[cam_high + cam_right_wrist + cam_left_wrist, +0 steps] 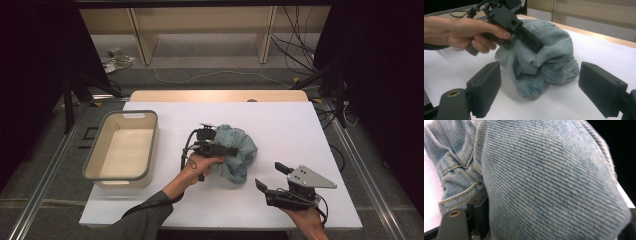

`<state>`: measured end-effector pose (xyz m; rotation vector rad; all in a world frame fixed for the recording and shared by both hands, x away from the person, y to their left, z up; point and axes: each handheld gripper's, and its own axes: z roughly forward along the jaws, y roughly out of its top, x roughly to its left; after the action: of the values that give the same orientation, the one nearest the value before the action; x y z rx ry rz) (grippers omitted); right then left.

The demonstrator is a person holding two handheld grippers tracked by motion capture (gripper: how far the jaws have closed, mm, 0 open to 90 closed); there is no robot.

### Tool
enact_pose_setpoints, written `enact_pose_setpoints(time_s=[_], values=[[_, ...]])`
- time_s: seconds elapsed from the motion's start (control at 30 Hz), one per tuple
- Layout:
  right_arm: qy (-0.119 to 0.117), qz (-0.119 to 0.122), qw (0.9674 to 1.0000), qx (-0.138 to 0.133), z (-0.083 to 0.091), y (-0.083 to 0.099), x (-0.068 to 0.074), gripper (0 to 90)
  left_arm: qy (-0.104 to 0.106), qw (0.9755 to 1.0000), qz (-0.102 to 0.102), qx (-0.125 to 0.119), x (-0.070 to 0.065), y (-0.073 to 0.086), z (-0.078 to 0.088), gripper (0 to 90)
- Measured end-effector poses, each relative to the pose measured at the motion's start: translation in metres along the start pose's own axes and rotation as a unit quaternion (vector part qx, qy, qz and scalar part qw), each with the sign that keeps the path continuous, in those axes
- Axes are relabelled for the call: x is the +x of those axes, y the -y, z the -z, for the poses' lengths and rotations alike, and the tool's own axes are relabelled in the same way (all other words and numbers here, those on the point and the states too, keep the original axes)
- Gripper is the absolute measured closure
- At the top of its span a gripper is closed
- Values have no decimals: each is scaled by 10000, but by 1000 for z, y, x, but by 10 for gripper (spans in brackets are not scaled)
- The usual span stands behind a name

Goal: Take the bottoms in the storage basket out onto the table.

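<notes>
One crumpled light-blue denim garment (235,152) lies on the one white tabletop (280,125). One empty cream plastic tub with a grey rim (122,145) stands there too. Two black hand-held grippers are counted, a left gripper (220,146) and a right gripper (270,176), each with two fingers.

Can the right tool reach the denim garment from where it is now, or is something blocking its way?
Probably yes. The right tool sits open and apart from the denim garment, with bare white table between them. The left tool is on the garment's far-left side, so the near side looks free.
</notes>
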<state>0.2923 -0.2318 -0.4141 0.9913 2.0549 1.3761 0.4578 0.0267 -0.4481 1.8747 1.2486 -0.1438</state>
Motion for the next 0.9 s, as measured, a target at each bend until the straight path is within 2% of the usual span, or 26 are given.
enact_pose_setpoints(time_s=[0.27, 0.4, 0.5, 0.9], values=[[3, 11, 10000, 8, 0, 0, 0, 194, 13, 10000, 51, 21, 0, -1, 1, 159], [-2, 11, 10000, -3, 0, 0, 0, 194, -73, 9999, -70, -9, -3, -1, 3, 153], [-4, 16, 10000, 12, 0, 0, 1, 194, -76, 10000, -48, 0, -4, -2, 4, 145], [2, 12, 10000, -28, 1, 0, 1, 194, -283, 9993, -225, 34, -10, -5, 13, 126]])
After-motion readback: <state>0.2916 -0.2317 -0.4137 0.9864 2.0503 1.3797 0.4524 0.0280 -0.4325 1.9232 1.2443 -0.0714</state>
